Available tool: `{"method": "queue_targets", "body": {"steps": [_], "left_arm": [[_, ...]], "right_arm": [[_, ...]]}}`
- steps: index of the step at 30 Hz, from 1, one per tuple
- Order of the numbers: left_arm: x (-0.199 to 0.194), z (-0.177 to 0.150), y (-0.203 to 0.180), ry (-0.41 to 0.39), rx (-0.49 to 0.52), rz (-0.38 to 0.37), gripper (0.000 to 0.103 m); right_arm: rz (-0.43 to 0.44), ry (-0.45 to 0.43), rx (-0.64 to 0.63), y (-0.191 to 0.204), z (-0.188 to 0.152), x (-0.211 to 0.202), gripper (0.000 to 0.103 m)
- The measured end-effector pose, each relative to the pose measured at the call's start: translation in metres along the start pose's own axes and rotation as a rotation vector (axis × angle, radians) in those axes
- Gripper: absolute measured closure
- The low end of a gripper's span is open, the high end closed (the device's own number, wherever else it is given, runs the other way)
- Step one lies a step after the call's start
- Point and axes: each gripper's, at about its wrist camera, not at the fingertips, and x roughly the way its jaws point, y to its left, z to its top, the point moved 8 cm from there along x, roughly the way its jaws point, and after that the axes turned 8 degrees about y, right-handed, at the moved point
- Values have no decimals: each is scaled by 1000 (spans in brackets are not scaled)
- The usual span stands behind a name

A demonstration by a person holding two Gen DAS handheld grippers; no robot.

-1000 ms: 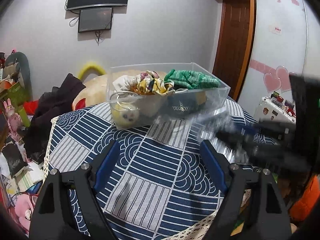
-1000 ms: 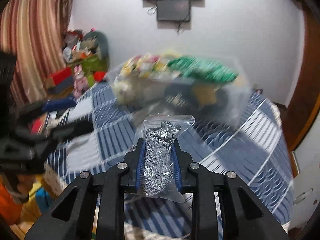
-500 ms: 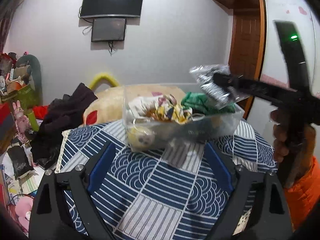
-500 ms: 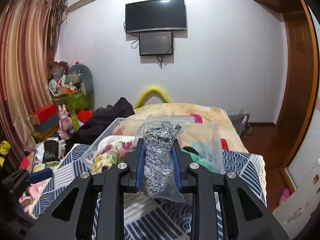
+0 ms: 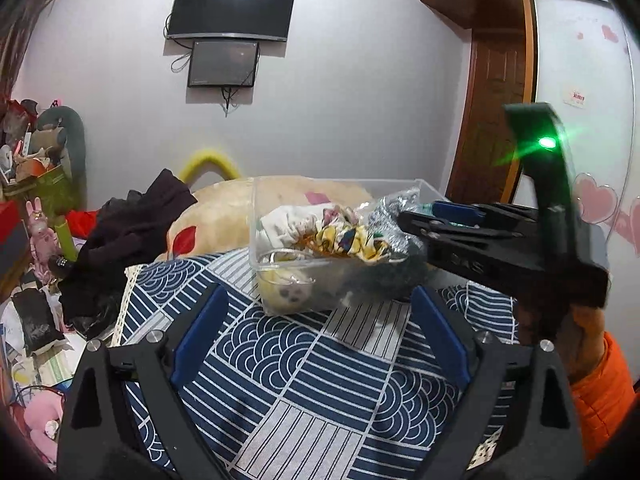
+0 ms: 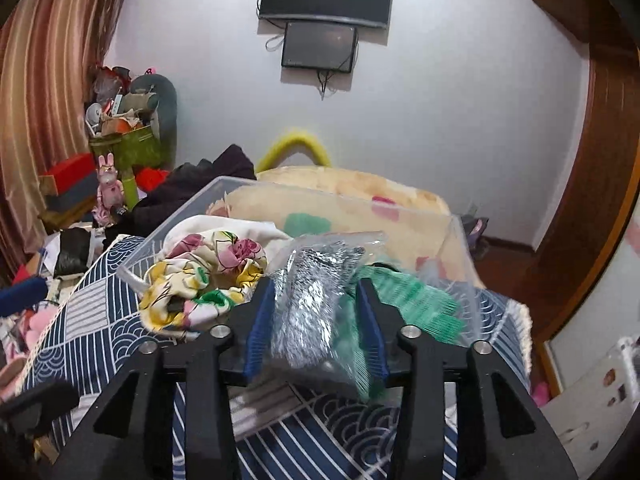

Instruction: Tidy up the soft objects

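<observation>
Right gripper [image 6: 316, 320] jaws spread, bagged knit [image 6: 310, 304] loose over clear bin [image 5: 256, 240]; left gripper [image 5: 320, 340] jaws spread, empty. Slick bag may slide off the heaped clothes.

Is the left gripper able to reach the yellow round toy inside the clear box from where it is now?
Probably not directly. The yellow round toy lies behind the clear box wall, under floral cloth; the open left gripper must go over the rim.

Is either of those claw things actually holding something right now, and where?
The right gripper has the bagged grey sock between its fingers, wider apart, letting go. The left gripper holds nothing.
</observation>
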Motion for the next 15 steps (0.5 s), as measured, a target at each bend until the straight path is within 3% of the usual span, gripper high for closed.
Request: {"method": "queue_targets", "body": {"steps": [11, 15], "left_arm": [[-35, 25, -16, -100, 21, 1, 0], [-52, 33, -23, -142, 28, 27, 0]], "right_arm": [[49, -168, 44, -25, -13, -95, 33], [46, -226, 72, -29, -15, -121, 13]]}}
